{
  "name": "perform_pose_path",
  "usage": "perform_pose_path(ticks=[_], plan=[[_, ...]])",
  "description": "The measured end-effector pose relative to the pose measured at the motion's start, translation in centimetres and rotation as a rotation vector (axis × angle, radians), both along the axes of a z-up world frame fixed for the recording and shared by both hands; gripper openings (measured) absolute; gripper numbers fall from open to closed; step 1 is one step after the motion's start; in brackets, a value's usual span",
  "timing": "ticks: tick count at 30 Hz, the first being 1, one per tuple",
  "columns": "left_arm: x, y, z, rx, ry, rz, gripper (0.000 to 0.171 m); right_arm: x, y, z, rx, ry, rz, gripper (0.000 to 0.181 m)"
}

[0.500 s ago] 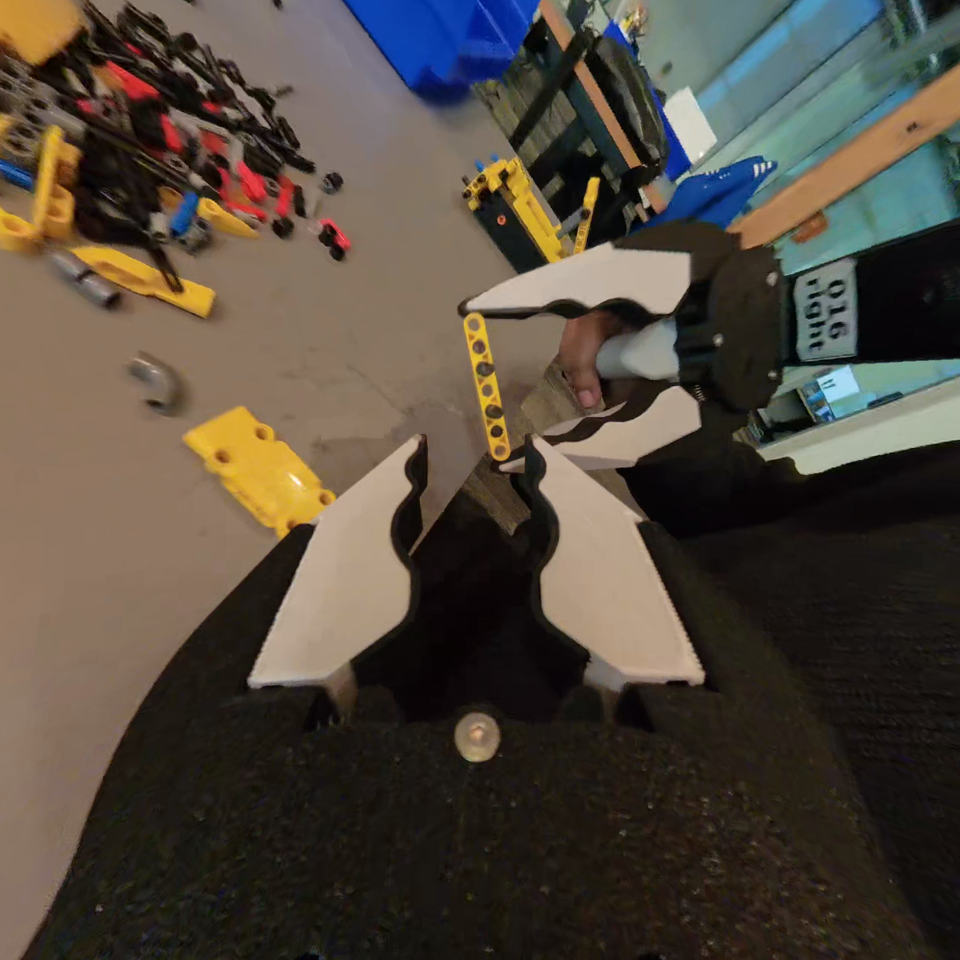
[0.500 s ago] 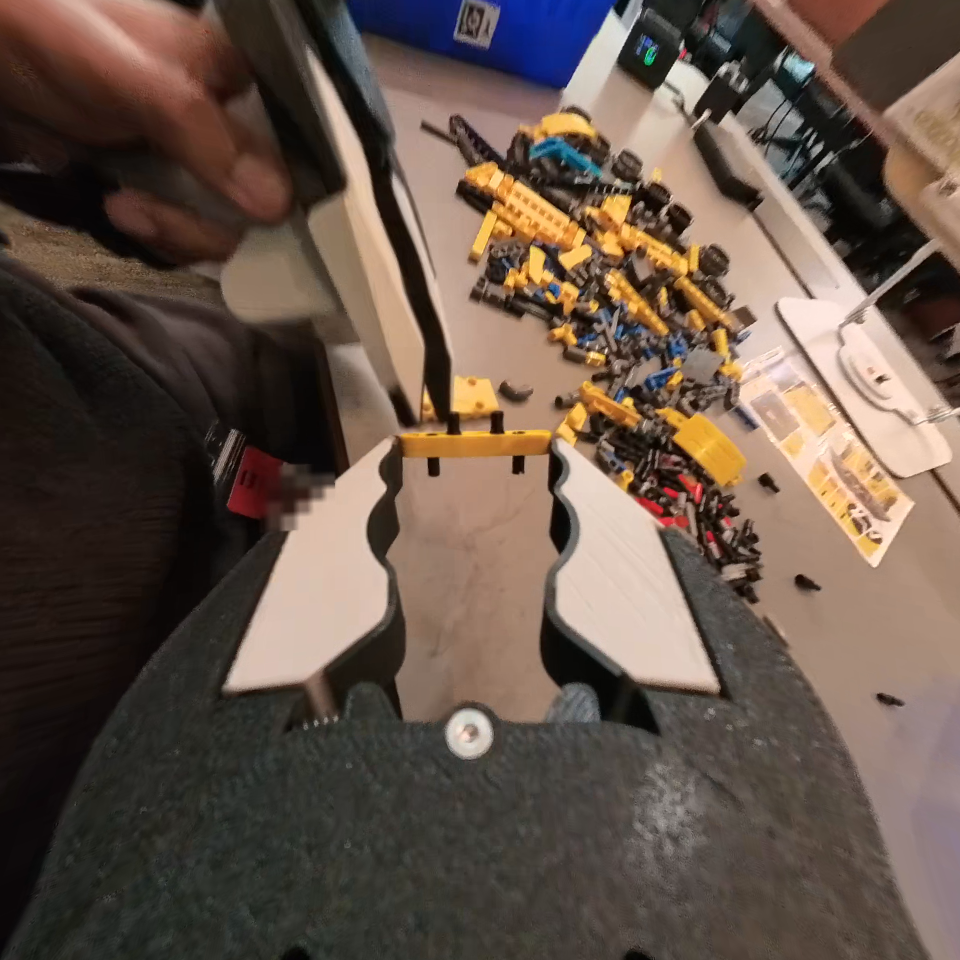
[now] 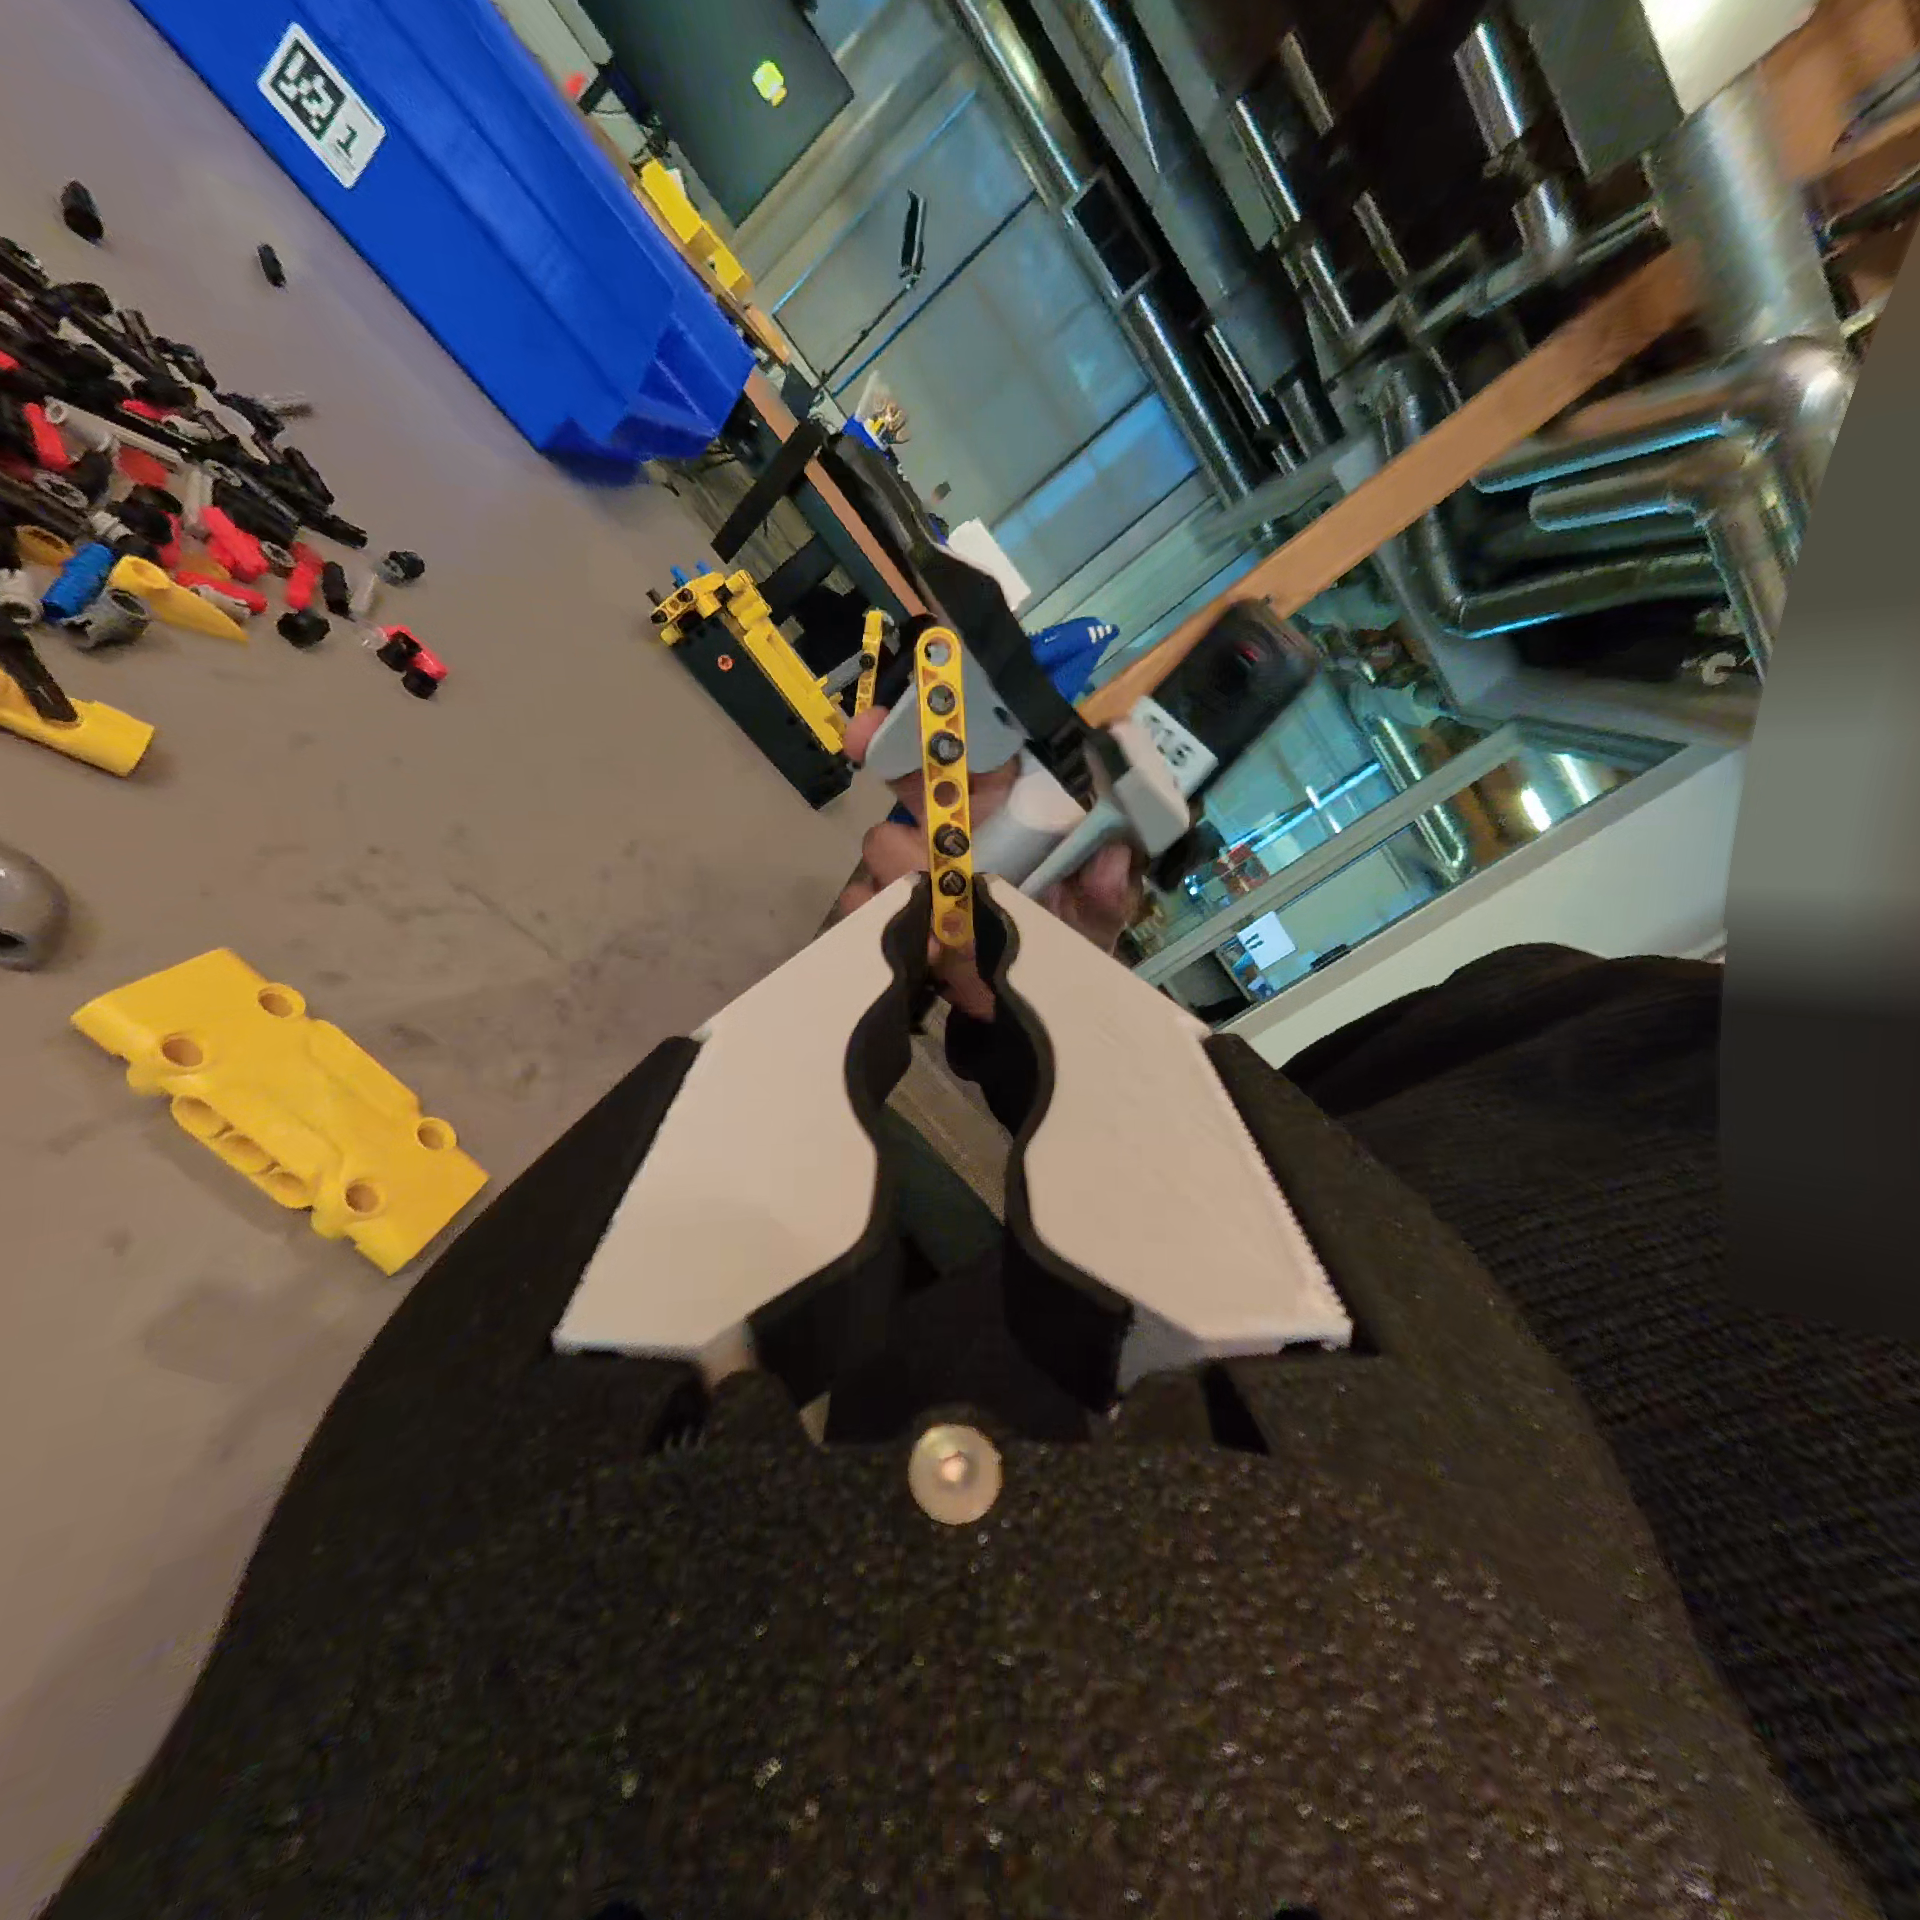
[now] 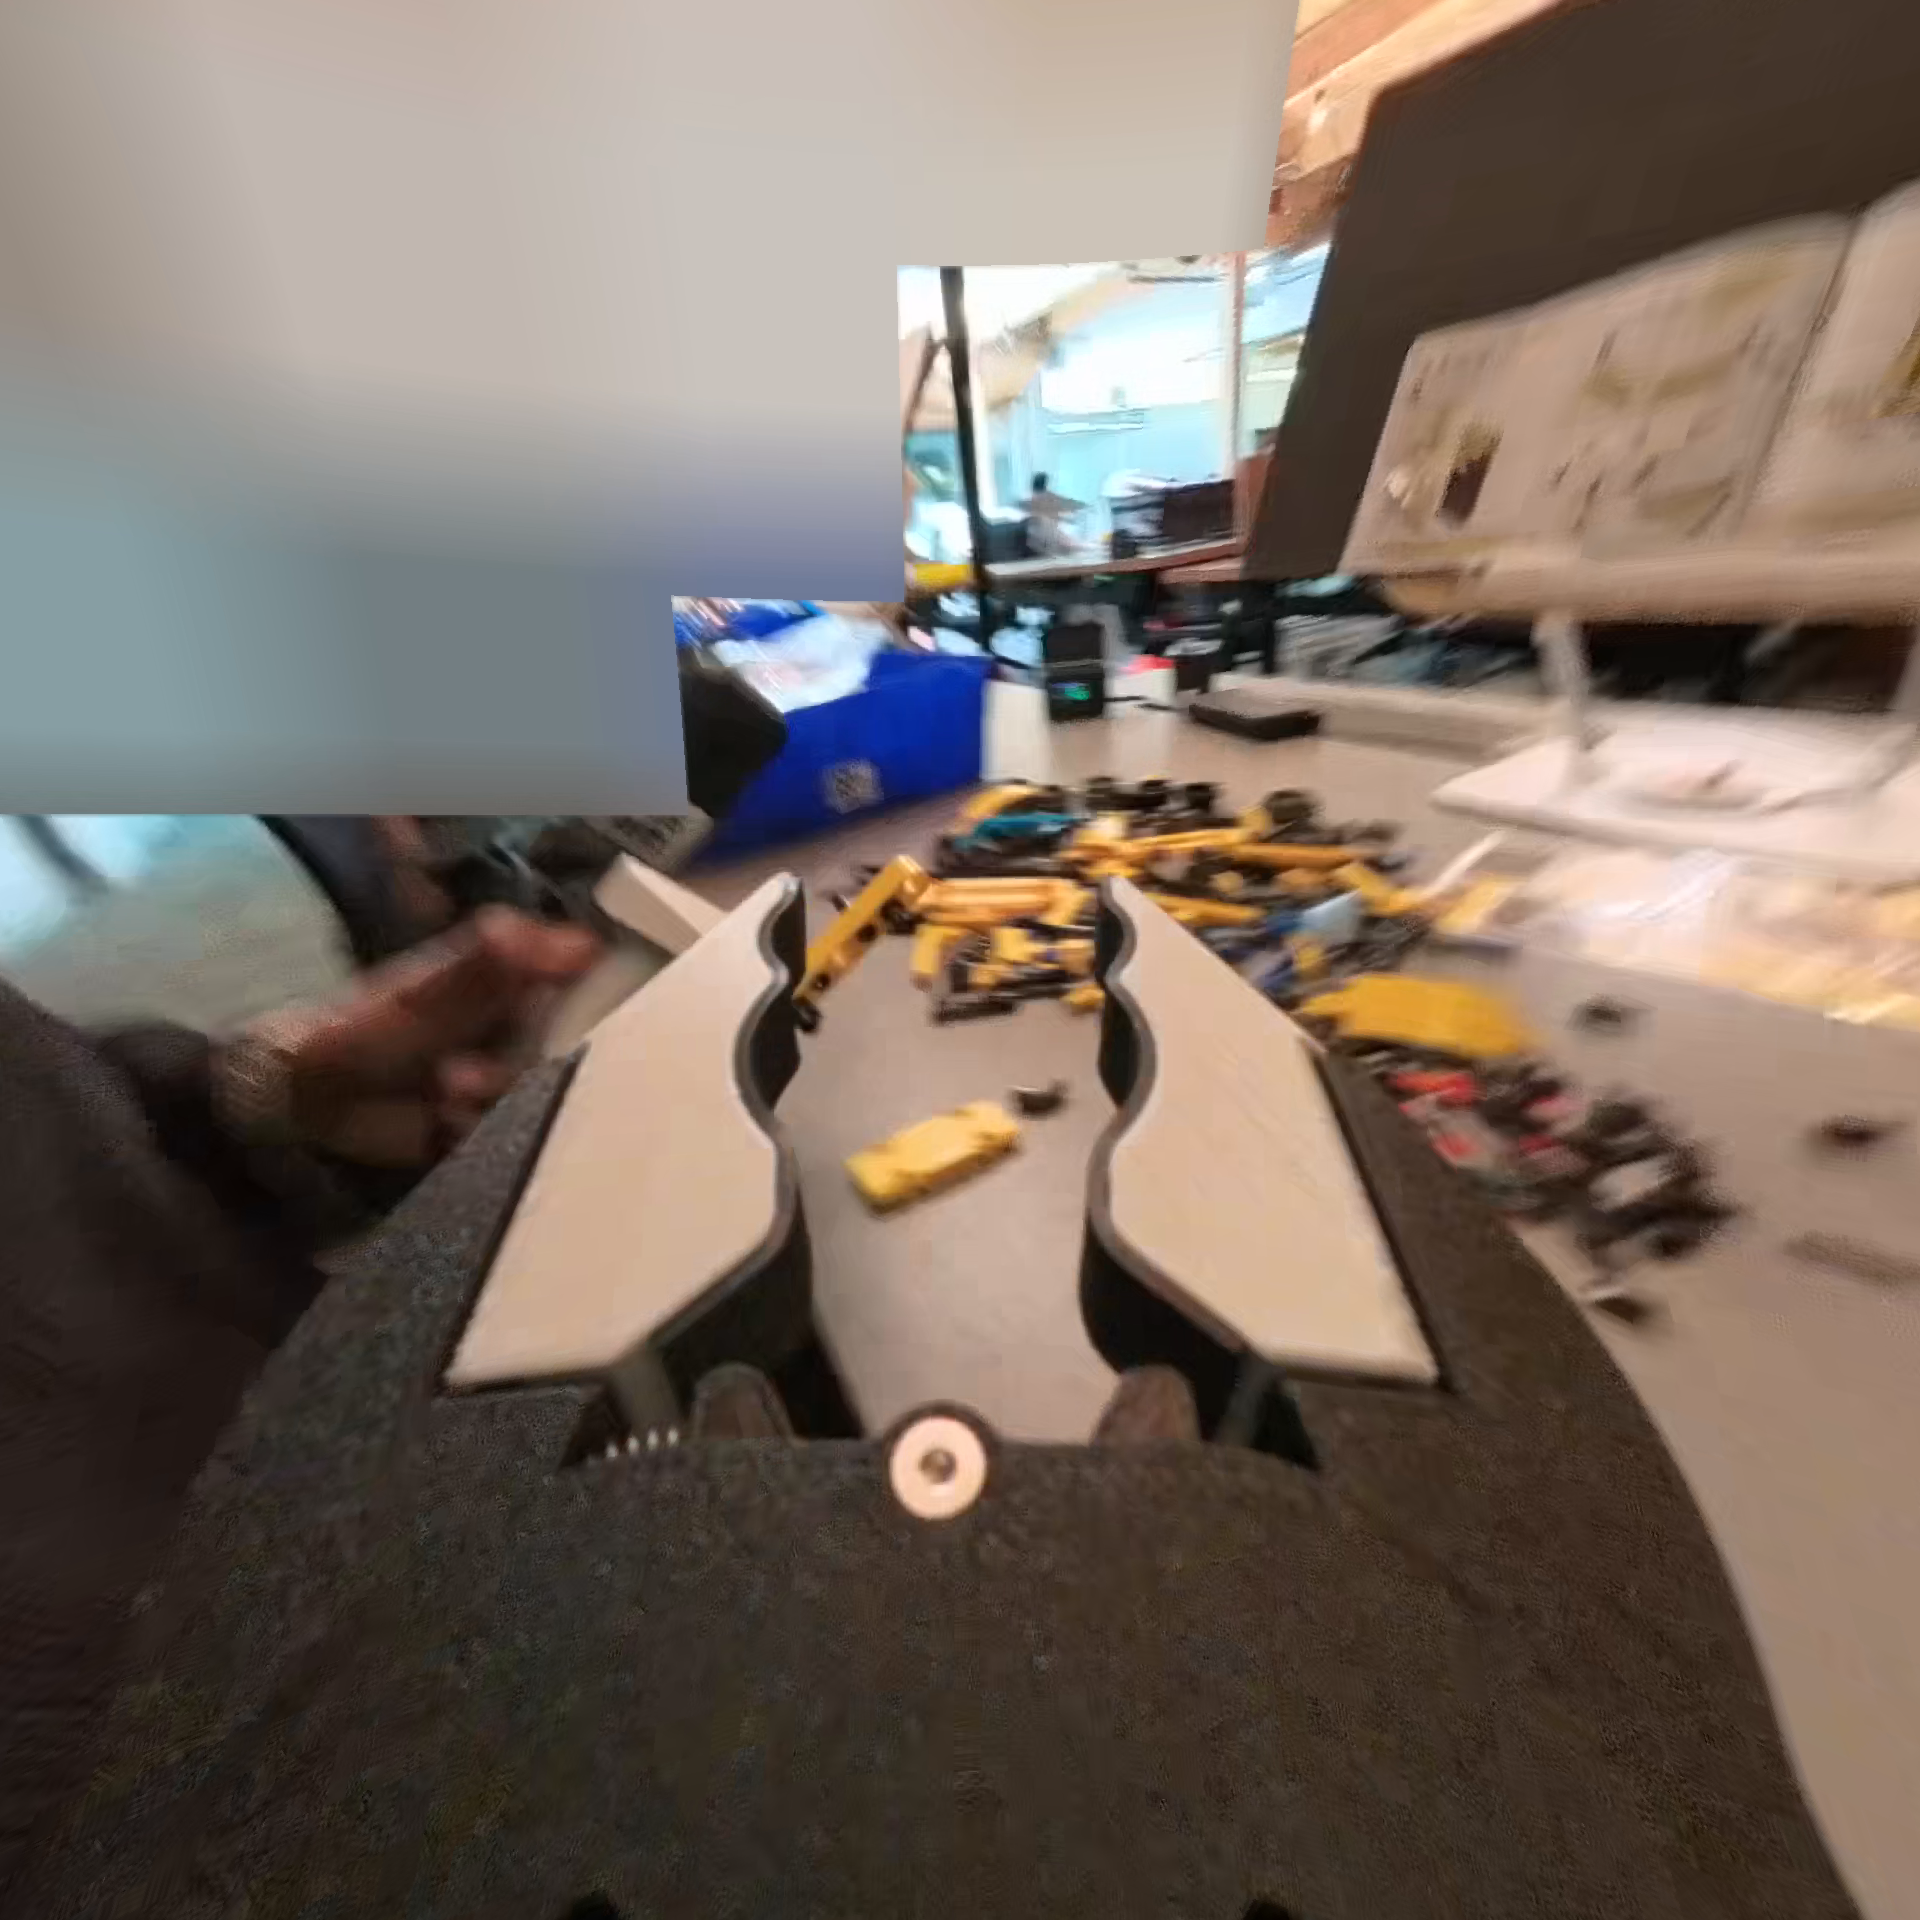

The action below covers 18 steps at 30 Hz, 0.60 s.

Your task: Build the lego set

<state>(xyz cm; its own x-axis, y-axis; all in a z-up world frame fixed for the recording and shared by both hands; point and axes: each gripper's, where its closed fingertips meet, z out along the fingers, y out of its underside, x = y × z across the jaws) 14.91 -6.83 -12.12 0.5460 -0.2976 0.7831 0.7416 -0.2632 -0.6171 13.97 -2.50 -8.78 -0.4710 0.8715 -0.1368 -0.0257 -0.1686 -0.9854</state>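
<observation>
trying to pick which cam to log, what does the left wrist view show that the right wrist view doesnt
Left wrist only: the left gripper shut on a yellow holed beam, and a small yellow and black build.
Right wrist only: the right gripper open with nothing in it, and an open booklet on a stand.
Both: the yellow panel piece, blue bin, grey table.

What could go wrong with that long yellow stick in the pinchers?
The left gripper pinches only the bottom end of the yellow beam, so it might twist or slip out. If dropped, it could land among the pile of pieces and be hard to spot. The right gripper is open and empty.
</observation>
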Motion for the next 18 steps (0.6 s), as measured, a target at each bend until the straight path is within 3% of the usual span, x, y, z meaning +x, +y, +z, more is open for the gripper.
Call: perform_pose_path(ticks=[2, 4, 6, 10, 14, 18], plan=[[0.4, 0.0, 0.2, 0.015, 0.02, -0.011, 0.006, 0.2, -0.6, -0.8, -0.264, -0.133, 0.168, 0.045], [0.9, 0.0, 0.5, 0.033, 0.027, -0.036, 0.006, 0.6, -2.0, -1.8, -0.411, -0.234, 0.312, 0.039], [1.3, 0.2, 0.6, 0.032, 0.04, -0.047, 0.006, 0.7, -2.5, -1.7, -0.503, -0.238, 0.352, 0.033], [2.0, 0.2, 0.4, 0.026, 0.055, -0.065, 0.006, 1.2, -3.6, -1.8, -0.542, -0.275, 0.431, 0.026], [2.4, 0.2, 0.2, 0.009, 0.071, -0.088, 0.006, 1.4, -3.8, -2.0, -0.562, -0.281, 0.463, 0.008], [2.6, 0.1, 0.0, -0.006, 0.091, -0.1, 0.006, 1.6, -3.9, -2.2, -0.561, -0.289, 0.484, 0.008]])
